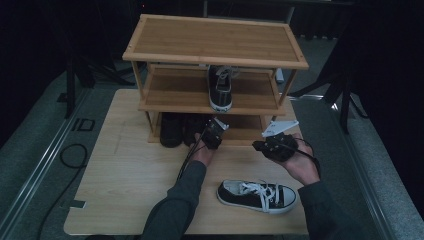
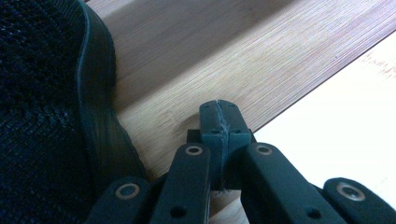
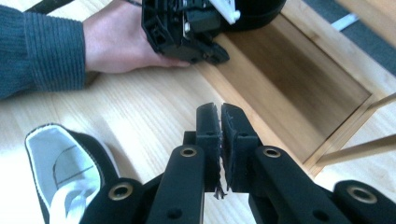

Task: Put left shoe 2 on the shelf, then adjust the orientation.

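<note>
A black low sneaker with white laces and toe cap [image 1: 257, 195] lies on its side on the wooden table [image 1: 130, 170] near the front; its heel opening [image 3: 60, 163] is beside my right gripper [image 3: 219, 112]. My right gripper [image 1: 256, 145] hovers above the table in front of the rack, its jaws all but together with only a thin slit and nothing between them. My left gripper [image 1: 214, 129] rests at the front of the rack's bottom shelf [image 1: 245, 132], shut and empty [image 2: 219, 109], just right of a black shoe [image 2: 46, 116].
The three-tier bamboo shoe rack [image 1: 215, 40] stands at the back of the table. A matching sneaker [image 1: 220, 90] sits on its middle shelf, toe outward. Dark shoes [image 1: 172, 130] fill the left of the bottom shelf. The other hand with the left gripper [image 3: 187, 28] is close ahead in the right gripper view.
</note>
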The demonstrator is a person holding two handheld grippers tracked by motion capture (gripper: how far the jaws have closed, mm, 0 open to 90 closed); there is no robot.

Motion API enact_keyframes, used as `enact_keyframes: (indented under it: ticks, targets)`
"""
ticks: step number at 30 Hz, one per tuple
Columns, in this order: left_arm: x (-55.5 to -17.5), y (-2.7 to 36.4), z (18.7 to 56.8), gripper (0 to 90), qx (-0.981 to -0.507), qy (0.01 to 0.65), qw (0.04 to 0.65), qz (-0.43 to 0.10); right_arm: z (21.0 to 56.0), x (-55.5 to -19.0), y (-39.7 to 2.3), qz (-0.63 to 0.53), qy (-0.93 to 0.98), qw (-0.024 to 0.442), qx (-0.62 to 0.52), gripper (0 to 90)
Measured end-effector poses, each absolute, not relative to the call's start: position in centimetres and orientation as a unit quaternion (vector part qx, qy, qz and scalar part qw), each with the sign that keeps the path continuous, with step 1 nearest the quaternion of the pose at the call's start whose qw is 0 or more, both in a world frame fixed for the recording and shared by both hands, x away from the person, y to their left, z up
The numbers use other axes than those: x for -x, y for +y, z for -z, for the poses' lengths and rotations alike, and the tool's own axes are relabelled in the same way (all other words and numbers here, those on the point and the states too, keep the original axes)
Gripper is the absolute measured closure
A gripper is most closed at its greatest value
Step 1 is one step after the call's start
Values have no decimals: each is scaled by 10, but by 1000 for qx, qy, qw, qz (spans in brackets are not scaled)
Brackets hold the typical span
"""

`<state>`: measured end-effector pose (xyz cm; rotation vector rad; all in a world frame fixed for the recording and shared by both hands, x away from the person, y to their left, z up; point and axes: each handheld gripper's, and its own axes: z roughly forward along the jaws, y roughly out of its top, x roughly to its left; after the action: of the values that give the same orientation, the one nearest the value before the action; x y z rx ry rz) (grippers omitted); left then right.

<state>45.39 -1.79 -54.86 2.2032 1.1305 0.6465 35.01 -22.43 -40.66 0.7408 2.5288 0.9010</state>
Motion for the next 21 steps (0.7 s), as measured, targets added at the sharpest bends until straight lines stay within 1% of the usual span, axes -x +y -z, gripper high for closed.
enact_keyframes:
  ticks: [8,21]
  targets:
    - [-455,-17,547,900,-831,414,277,-247,414,-346,-235,-309,897,169,-268,861]
    - [-454,-18,548,900,-828,417,281,-247,429,-337,-256,-292,901,153,-282,854]
